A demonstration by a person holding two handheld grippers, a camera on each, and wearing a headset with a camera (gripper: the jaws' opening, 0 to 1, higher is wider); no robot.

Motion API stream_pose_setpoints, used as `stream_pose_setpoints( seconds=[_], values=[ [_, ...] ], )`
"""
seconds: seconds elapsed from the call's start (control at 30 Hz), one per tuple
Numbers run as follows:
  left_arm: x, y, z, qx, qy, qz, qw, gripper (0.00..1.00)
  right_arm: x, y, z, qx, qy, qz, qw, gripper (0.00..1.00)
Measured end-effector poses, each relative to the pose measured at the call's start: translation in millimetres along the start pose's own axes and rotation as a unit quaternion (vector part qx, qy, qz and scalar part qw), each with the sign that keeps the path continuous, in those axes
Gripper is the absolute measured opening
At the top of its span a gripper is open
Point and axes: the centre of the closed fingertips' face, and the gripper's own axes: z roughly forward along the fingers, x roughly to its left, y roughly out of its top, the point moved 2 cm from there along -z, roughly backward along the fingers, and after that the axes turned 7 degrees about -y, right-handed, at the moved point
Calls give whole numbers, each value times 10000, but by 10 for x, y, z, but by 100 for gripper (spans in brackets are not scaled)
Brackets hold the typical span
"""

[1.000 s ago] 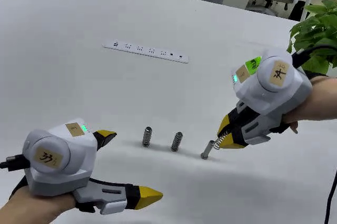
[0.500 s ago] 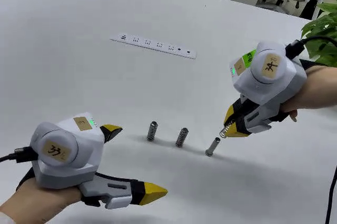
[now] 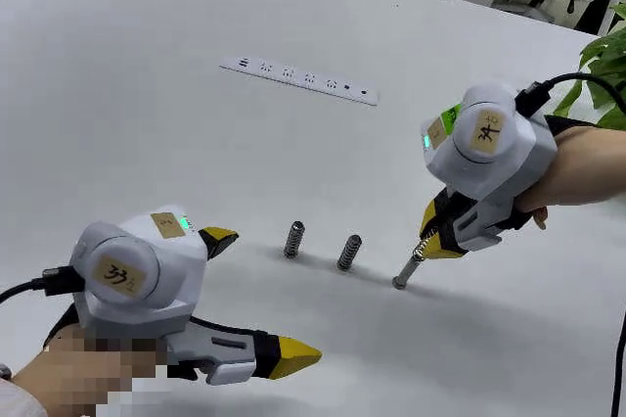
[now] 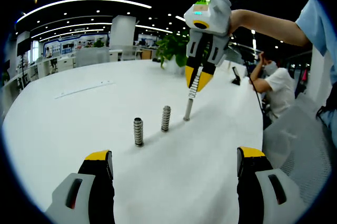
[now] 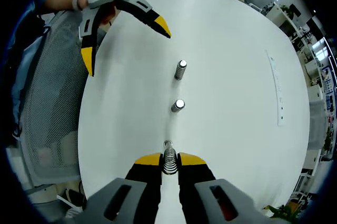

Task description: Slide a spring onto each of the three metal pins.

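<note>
Right hand-held gripper (image 3: 435, 244) pinches the spring (image 5: 168, 162), likely light and easily buckled, by its upper coils, pin (image 3: 402, 277) just beyond its tips.

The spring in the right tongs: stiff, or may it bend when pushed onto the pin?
Probably bendy: the spring is a thin open coil. Likely light: the right tongs hold it by one end.
</note>
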Motion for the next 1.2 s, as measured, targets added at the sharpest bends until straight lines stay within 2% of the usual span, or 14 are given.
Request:
stream_pose_setpoints(
  seconds=[0.67, 1.2],
  values=[
    [2, -13, -11, -16, -10, -37, 10000, 99, 7, -32, 133, 181, 83, -149, 9997, 12],
    [-7, -46, -10, 22, -41, -78, 10000, 98, 89, -78, 418, 235, 116, -115, 9996, 13]
  ],
)
